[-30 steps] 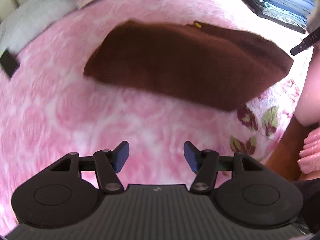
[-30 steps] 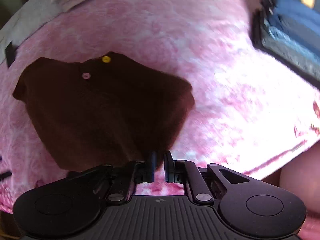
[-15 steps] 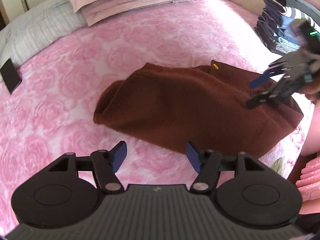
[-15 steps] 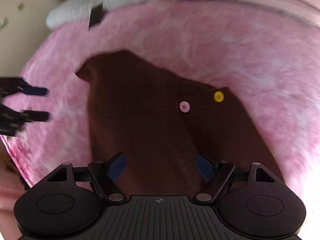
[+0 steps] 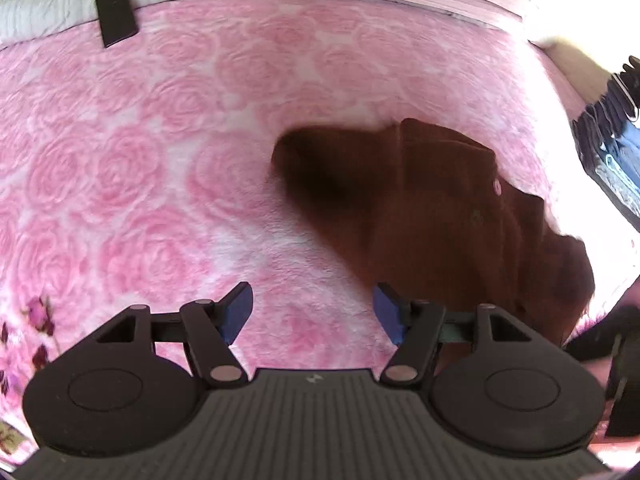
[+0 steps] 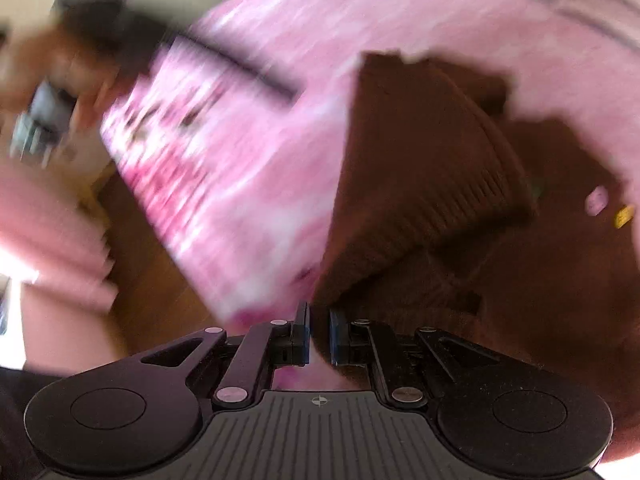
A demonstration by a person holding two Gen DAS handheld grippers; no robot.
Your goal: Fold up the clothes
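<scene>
A pink rose-patterned bedspread (image 5: 160, 184) filled your view. The brown knitted garment (image 5: 432, 216) lay crumpled on it, right of centre. Your left gripper (image 5: 312, 314) hovered over bare bedspread, jaws opening, empty. Your right gripper (image 6: 319, 334) pinched the garment's edge.

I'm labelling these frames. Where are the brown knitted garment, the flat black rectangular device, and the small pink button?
brown knitted garment (image 5: 432, 216), left wrist view, middle of its body
flat black rectangular device (image 5: 117, 16), left wrist view, centre of its face
small pink button (image 6: 596, 200), right wrist view, its face
</scene>
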